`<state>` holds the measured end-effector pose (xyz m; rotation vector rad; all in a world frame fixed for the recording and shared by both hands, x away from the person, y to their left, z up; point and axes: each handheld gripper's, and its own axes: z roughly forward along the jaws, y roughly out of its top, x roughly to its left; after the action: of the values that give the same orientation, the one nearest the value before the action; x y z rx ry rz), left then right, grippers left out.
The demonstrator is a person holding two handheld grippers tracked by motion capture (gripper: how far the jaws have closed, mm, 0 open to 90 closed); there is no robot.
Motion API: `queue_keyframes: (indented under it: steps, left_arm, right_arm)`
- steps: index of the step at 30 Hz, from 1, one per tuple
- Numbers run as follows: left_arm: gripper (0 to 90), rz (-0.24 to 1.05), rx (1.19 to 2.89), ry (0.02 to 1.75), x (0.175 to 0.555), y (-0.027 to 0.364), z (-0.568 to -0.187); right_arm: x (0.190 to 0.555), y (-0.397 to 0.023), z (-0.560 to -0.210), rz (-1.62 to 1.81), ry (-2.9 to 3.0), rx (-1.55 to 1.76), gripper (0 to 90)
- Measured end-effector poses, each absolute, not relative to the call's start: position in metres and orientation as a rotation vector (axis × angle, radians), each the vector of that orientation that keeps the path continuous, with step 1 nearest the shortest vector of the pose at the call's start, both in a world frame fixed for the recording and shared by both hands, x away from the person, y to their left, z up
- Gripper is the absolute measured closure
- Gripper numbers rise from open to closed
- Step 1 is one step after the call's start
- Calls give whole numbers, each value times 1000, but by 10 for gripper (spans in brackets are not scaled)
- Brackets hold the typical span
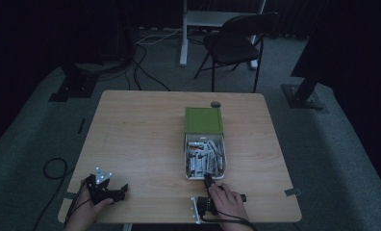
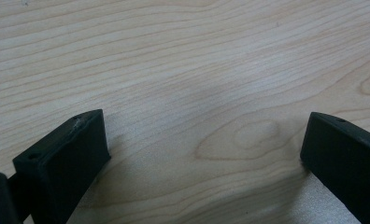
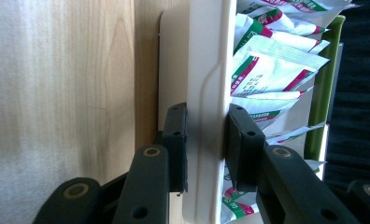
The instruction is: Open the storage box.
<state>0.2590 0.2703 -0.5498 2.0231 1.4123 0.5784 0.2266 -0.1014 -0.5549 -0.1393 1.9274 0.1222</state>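
Gripping with my right gripper (image 1: 208, 182), I am pinching the near wall of the white drawer (image 1: 187, 159), pulled out of its green box (image 1: 204, 120) at the middle of the table (image 1: 140, 134) in the high view. My left gripper (image 1: 112, 192) is resting at the table's near left corner.

Looking along the left gripper view, I am holding its jaws spread wide over bare wood (image 2: 183, 70).

Looking along the right gripper view, my right gripper (image 3: 206, 144) is clamping the drawer's wall (image 3: 206, 70), one jaw outside, one inside, beside the sachets (image 3: 272, 65).
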Motion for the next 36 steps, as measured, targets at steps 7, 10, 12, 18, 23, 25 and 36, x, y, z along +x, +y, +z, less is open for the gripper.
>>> queue_keyframes:
  steps: [7, 10, 12, 18, 23, 25, 36]
  left_arm:
    - [15, 579, 2023, 1412, 259, 270, -550]
    - [15, 579, 2023, 1412, 259, 270, -550]
    - [15, 578, 2023, 1412, 259, 270, -550]
    - [15, 578, 2023, 1412, 259, 270, -550]
    - [15, 578, 2023, 1412, 259, 270, -550]
    - [15, 578, 2023, 1412, 259, 270, -550]
    - [15, 578, 2023, 1412, 259, 270, -550]
  right_arm:
    - [223, -101, -555, 126, 1926, -136, 719]
    - [223, -101, -555, 127, 1927, -134, 719]
    - [223, -100, -555, 124, 1928, -135, 719]
    - [224, -100, -555, 130, 1930, -137, 719]
    - [226, -99, -554, 132, 1933, -138, 719]
    - [226, -99, -554, 132, 1933, -141, 719]
    - [224, -100, -551, 154, 1968, -144, 672]
